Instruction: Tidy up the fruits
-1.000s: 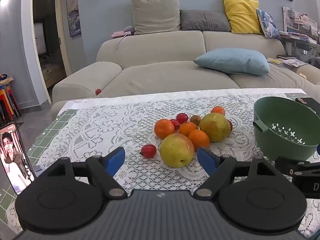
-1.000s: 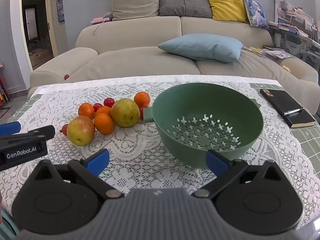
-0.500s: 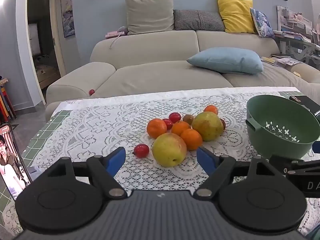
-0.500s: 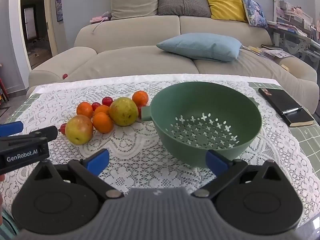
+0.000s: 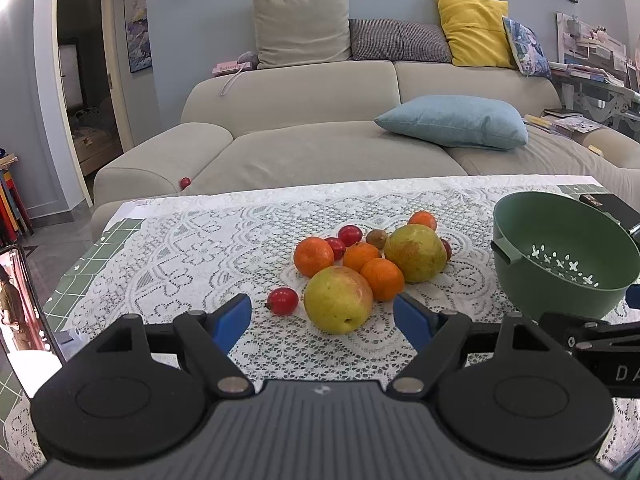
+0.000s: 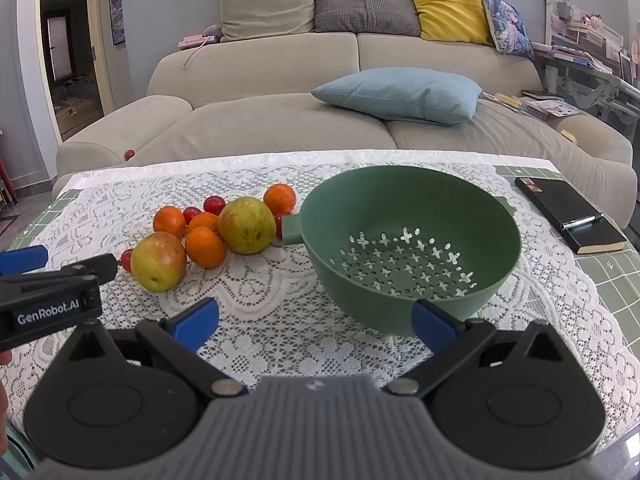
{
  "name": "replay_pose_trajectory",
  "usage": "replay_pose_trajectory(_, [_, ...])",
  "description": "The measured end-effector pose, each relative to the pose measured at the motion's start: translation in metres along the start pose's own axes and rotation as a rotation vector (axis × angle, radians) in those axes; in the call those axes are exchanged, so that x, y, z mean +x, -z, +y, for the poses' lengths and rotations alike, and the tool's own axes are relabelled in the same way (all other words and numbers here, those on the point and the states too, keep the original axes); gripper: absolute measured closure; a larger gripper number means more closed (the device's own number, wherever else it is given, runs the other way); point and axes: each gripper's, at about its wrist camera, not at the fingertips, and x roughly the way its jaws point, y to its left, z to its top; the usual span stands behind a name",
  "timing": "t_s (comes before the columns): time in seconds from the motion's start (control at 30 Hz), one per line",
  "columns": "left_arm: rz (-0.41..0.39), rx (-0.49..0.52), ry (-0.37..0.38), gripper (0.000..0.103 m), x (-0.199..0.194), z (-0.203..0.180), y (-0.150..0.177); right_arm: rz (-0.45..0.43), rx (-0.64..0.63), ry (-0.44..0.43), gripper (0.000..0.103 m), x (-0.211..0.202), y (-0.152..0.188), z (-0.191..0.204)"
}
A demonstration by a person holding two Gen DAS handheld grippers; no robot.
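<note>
A pile of fruit lies on the lace tablecloth: two yellow-green pears, the near one (image 5: 338, 299) and the far one (image 5: 416, 253), several oranges (image 5: 382, 279) and small red fruits (image 5: 282, 301). An empty green colander (image 6: 408, 240) stands to the right of the pile. My left gripper (image 5: 322, 319) is open and empty, just short of the near pear. My right gripper (image 6: 314, 322) is open and empty, in front of the colander's near wall. The pile also shows in the right wrist view (image 6: 246, 225).
A black notebook with a pen (image 6: 568, 214) lies at the table's right edge. A phone (image 5: 20, 312) stands at the left edge. A beige sofa with a blue cushion (image 5: 454, 126) runs behind the table. A red fruit (image 5: 185, 182) lies on the sofa.
The left gripper's view has shifted slightly, so the fruit pile and colander sit a little further left and higher. The right gripper has barely moved. Both stay open.
</note>
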Motion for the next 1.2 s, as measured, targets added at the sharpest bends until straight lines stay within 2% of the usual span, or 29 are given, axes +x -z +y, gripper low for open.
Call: replay_pose_trajectory(1.2, [0.005, -0.004, -0.001, 0.008, 0.0000, 0.0007, 0.0004, 0.014, -0.002, -0.009, 0.004, 0.0026, -0.0003, 0.0027])
